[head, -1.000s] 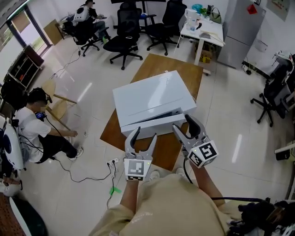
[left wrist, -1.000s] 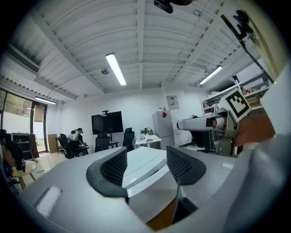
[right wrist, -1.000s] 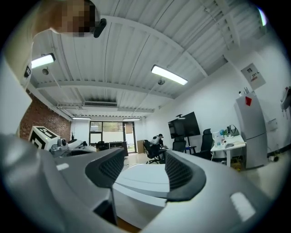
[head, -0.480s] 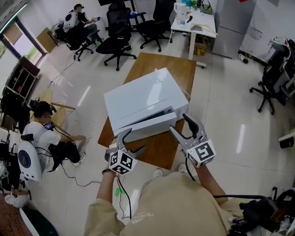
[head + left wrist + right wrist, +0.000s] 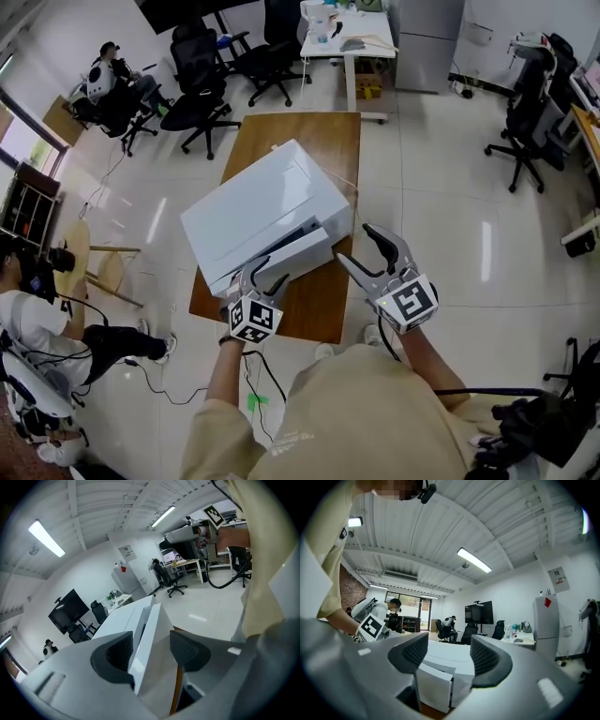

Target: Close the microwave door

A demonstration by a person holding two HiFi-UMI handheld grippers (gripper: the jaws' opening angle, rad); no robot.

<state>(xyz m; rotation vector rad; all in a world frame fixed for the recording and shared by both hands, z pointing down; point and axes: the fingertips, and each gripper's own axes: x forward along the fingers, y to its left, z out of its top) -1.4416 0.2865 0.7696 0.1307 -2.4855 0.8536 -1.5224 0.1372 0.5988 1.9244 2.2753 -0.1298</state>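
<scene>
The left tongs (image 5: 264, 277), having just been closing, are straddling the free edge of the microwave door (image 5: 281, 261), apart and not clamping it. The right tongs (image 5: 356, 244) are hovering apart and empty just beside it. The white microwave (image 5: 262, 206) is sitting, door ajar, on the wooden bench (image 5: 314, 305).

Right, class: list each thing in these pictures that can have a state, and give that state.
microwave door: ajar, not shut.
left gripper: jaws have just been closing, door edge between them, no clear grip.
right gripper: jaws apart, nothing between them.
</scene>
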